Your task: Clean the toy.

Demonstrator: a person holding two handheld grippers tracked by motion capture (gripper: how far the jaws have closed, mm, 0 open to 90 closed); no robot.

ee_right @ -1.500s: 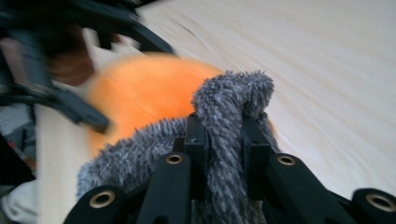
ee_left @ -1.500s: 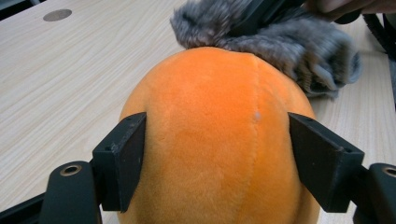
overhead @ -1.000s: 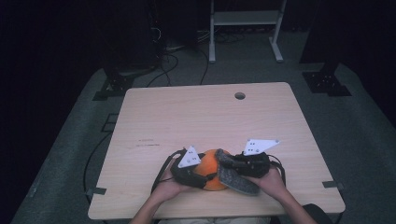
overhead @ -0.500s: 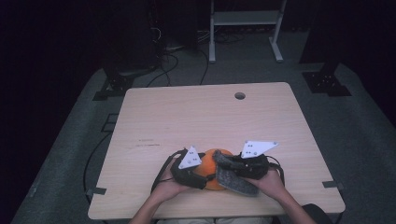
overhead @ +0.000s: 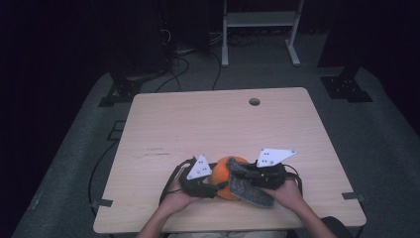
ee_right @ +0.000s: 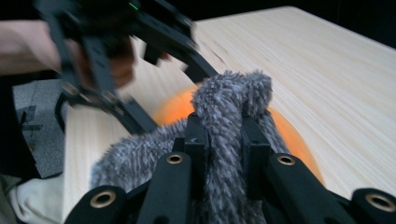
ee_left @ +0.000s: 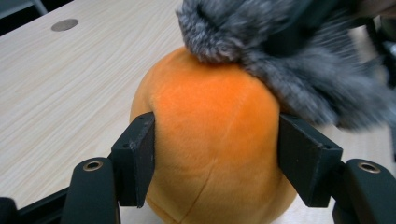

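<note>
An orange plush ball point(overhead: 222, 174) rests on the wooden table point(overhead: 198, 124) near its front edge. My left gripper point(overhead: 214, 184) comes at it from the left. Its jaws have just been closing with the ball point(ee_left: 210, 140) between them, and both pads now press on its sides. A grey fuzzy cloth point(overhead: 247, 188) drapes over the ball's top and right side. My right gripper point(overhead: 236, 171) is shut on a bunched fold of that cloth point(ee_right: 229, 98), with the orange ball point(ee_right: 173, 109) just behind it.
A round cable hole point(overhead: 254, 101) sits near the table's far edge. Behind the table stand a white metal frame point(overhead: 257, 20) and dark stands, with cables on the grey floor. Bare tabletop stretches beyond the two hands.
</note>
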